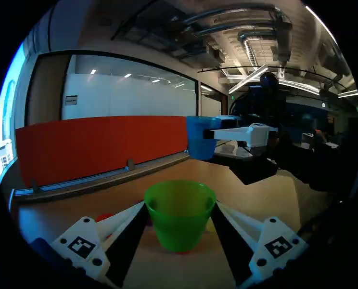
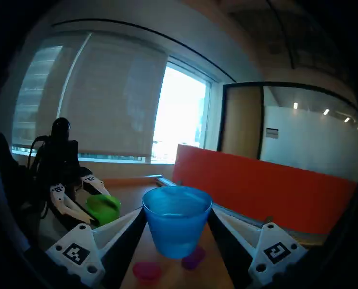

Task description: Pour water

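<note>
No legible text, wall placard (image 1: pixel 71 100) blurred, coded squares (image 1: pixel 279 246) on fingers (image 1: pixel 104 226)

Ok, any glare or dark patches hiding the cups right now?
Right gripper view: the window is blown out and the left gripper is backlit and dark, yet the blue cup and its water line read clearly. Left gripper view: even light, green cup sharp; the fisheye bows the red partition.

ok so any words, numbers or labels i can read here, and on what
No readable words or numbers anywhere.
On the wall sign: too small and blurred to read.
On the fingers: black-and-white square code patterns, no letters.
On the green cup and blue cup: no print showing.
</note>
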